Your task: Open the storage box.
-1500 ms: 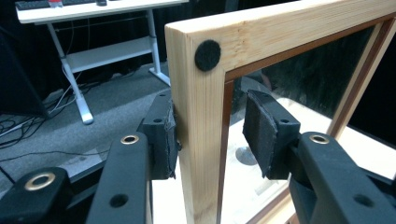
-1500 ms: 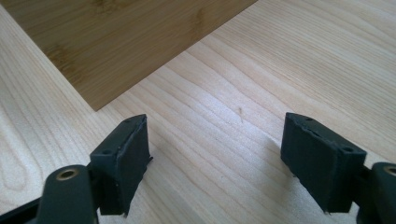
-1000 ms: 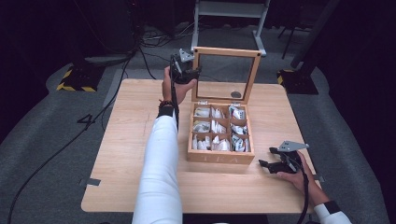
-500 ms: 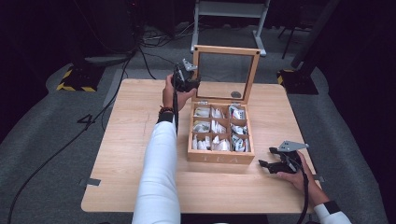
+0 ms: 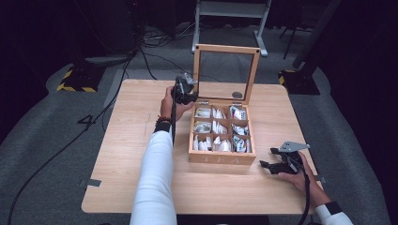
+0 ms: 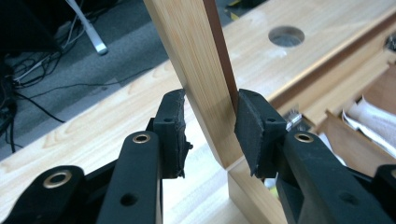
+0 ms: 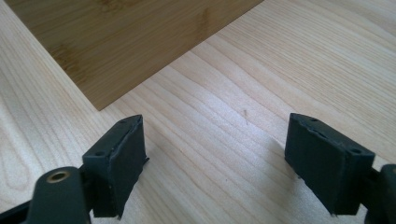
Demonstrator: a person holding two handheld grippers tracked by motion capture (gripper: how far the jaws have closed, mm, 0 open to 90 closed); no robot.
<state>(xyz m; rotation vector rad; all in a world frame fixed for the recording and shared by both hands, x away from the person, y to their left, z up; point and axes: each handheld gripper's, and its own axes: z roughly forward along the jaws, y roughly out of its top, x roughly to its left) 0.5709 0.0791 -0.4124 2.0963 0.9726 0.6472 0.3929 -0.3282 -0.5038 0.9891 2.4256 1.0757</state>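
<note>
High view: the tea box (image 5: 222,157) sits mid-table, its lid (image 5: 227,71) upright, left gripper (image 5: 184,90) at the lid's left edge, right gripper (image 5: 280,162) right of the box

Left gripper view: pads clamp the lid (image 6: 196,70)

Right gripper view: jaws apart beside the box (image 7: 116,37)

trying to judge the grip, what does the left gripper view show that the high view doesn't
Left gripper view alone: the left claw has its pads either side of the lid frame near the hinge, the right pad touching, a slight gap at the left pad. High view alone: the tea box with its packets, and the right claw resting open on the table. Both: lid upright, table hole.
</note>
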